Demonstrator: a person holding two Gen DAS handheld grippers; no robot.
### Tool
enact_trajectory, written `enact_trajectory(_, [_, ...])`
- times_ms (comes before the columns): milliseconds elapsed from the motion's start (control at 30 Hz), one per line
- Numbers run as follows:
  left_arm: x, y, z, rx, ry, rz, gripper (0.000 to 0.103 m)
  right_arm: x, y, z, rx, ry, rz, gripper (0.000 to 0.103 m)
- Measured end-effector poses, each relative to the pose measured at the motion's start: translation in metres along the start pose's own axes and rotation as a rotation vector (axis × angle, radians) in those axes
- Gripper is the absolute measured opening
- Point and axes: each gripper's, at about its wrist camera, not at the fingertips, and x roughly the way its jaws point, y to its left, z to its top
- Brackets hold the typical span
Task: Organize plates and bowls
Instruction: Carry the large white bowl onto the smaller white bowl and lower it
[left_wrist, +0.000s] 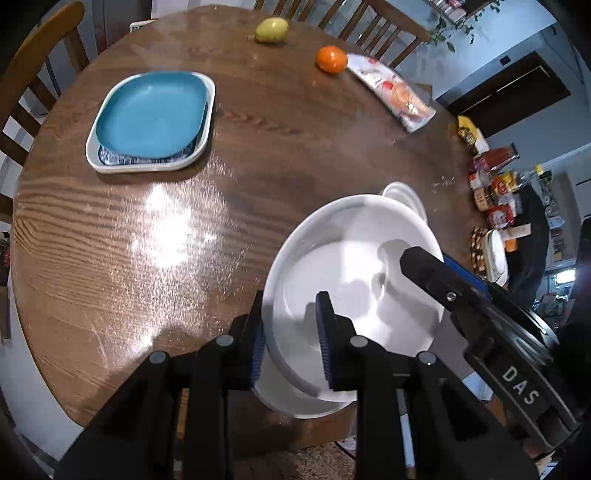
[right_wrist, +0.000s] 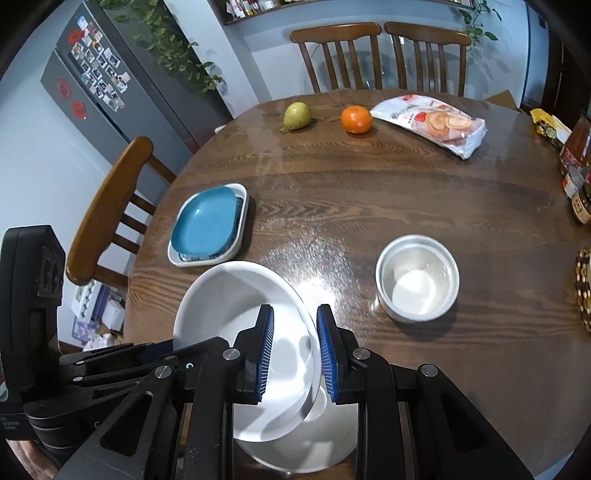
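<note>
A: Why are both grippers on the same bowl?

B: I think it is wide and shallow, so two grips on opposite sides keep it steady. The left gripper (left_wrist: 291, 339) has its fingers on both sides of the near rim of the white bowl (left_wrist: 351, 258); they look clamped on the wall, though I cannot see clearly if the pads still press. The right gripper (right_wrist: 295, 354) has its fingers on both sides of the other rim, close to it, and it seems to hold it too.

A: Where is the bowl now?

B: At the near edge of the table (left_wrist: 147, 258), tilted, and it seems to sit on or just above a second white dish (right_wrist: 325, 443) under it. Whether they touch, I cannot tell.

A: And the other dishes?

B: The blue plate (left_wrist: 151, 114) lies stacked in a white tray (left_wrist: 147, 168) at the left, with a patterned plate between them. The small bowl (right_wrist: 417, 280) stands alone, near the right side of the big bowl.

A: So why this position?

B: My guess is that same shapes go together: plates in one pile, bowls in another. The pear (right_wrist: 296, 115), orange (right_wrist: 355, 119) and snack bag (right_wrist: 432, 123) are far away and do not disturb.
</note>
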Motion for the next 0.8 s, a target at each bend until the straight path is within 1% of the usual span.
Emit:
enact_trajectory(167, [0.015,-0.001,-0.008,0.008,0.053,0.005,0.022,0.007,-0.006,-0.011,0.018,0.030,-0.006,0.027])
enact_trajectory(233, [0.020,-0.001,-0.011,0.009,0.071,0.018,0.023,0.011,-0.008,-0.015,0.028,0.039,-0.015,0.027])
enact_trajectory(300, [0.025,-0.002,-0.013,0.016,0.082,0.031,0.025,0.015,-0.010,-0.019,0.040,0.054,-0.016,0.027])
enact_trajectory(667, [0.042,0.000,-0.018,0.036,0.124,0.060,0.025,0.032,-0.018,-0.038,0.060,0.113,-0.032,0.027])
enact_trajectory(800, [0.049,-0.001,-0.018,0.031,0.156,0.053,0.025,0.036,-0.022,-0.042,0.074,0.136,-0.028,0.027])
